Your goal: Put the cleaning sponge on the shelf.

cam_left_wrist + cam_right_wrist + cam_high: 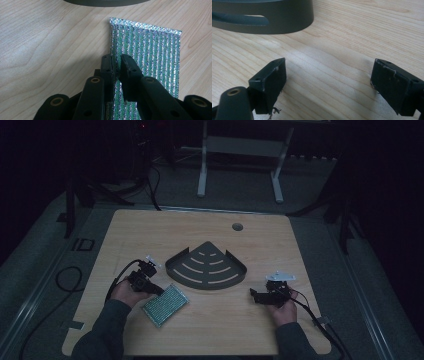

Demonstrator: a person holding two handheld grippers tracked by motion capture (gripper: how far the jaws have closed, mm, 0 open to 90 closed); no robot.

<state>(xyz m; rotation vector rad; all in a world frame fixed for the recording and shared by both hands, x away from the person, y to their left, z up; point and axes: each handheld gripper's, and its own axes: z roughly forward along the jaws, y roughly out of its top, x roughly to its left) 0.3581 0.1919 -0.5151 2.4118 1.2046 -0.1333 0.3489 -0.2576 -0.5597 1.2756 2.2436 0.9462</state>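
Left gripper (116, 65), at the table's near left, had its two black jaws pinched narrowly on the near edge of a green-and-silver scouring pad (147, 52), which lay flat on the wooden table (260, 235) with its far end pointing toward the corner shelf. Right gripper (328, 82), held low at the near right and well apart from the pad, stood with jaws wide and bare wood between them. Farther back, at mid-table, sat the dark grey slotted corner shelf (206, 267).
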